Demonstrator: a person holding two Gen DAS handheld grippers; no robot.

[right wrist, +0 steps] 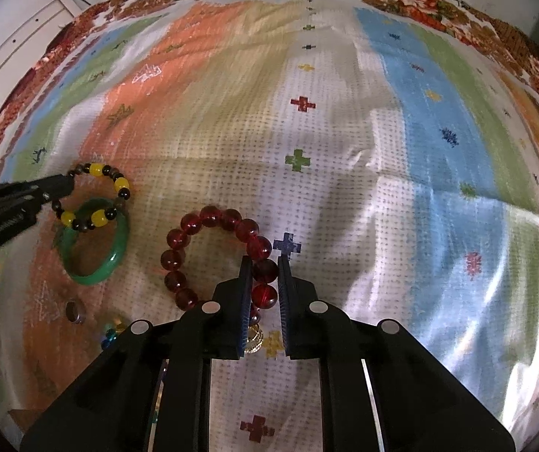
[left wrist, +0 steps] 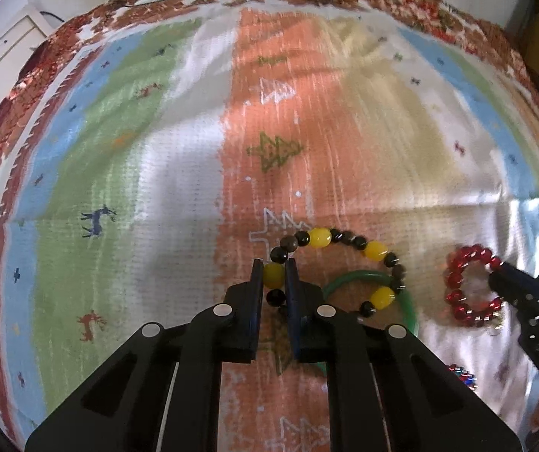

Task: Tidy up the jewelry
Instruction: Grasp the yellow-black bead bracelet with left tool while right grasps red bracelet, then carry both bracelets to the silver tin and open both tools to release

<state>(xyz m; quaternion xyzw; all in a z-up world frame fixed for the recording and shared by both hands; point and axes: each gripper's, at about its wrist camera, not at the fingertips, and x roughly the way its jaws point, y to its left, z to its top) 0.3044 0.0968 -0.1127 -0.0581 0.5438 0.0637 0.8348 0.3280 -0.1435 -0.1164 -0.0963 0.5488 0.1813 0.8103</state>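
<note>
Left gripper [left wrist: 274, 269]: we see its jaws clenched on one yellow bead of the bracelet of yellow oval and dark round beads [left wrist: 344, 260], which lies on the orange stripe of the striped woven cloth [left wrist: 179, 196]

Beneath the yellow-and-dark bracelet: a smooth green bangle [right wrist: 96, 243] lies under its near side; we judge that the strand touches the bangle and partly crosses it

Right gripper [right wrist: 263, 260]: its jaws grasp one bead of the bracelet of large translucent dark-red round beads [right wrist: 209, 248], resting on the pale stripe well to the right of the green bangle

Risk, left: lifting by a single bead may let the round bead squirt from the pads; the strand could also drag the green bangle along, since the two overlap

Risk, right: the same one-bead hold may slip; a small gold-coloured piece [right wrist: 255, 341] lies just behind the pads, and we cannot tell whether it belongs to the red strand or would snag

Other things: a small dark metal ring [right wrist: 74, 310] and some blue-green beads [right wrist: 110, 337] lie near the bangle; a small multicoloured bead cluster [left wrist: 463, 374] sits near the right gripper's body

In the way: only the green bangle under the left strand; the far cloth is free
</note>
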